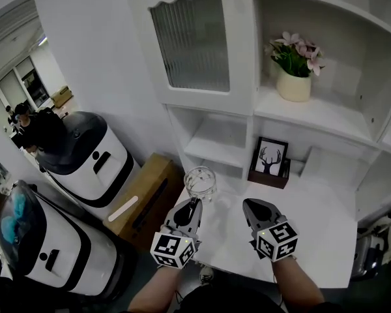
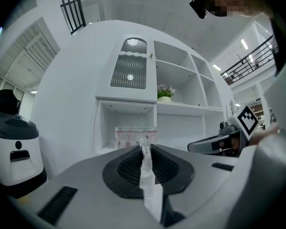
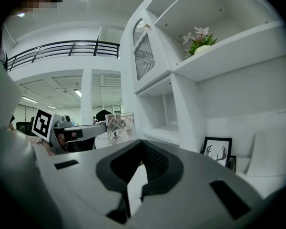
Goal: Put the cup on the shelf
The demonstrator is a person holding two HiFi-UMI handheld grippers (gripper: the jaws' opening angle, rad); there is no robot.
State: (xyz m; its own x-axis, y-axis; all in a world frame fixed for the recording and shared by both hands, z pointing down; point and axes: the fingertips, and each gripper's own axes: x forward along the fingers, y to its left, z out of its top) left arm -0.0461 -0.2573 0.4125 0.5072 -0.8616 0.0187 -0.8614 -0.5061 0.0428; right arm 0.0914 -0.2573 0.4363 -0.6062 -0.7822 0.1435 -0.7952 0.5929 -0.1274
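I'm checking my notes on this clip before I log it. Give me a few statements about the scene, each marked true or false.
1. The left gripper pinches the glass cup by its rim. True.
2. The cup already stands on a shelf. False: it is in front of the shelves, in the left gripper's fingers.
3. The right gripper holds the deer picture. False: its fingers are together with nothing between them, and the picture stands on the counter below the shelves.
4. A pot of pink flowers stands on an upper shelf. True.
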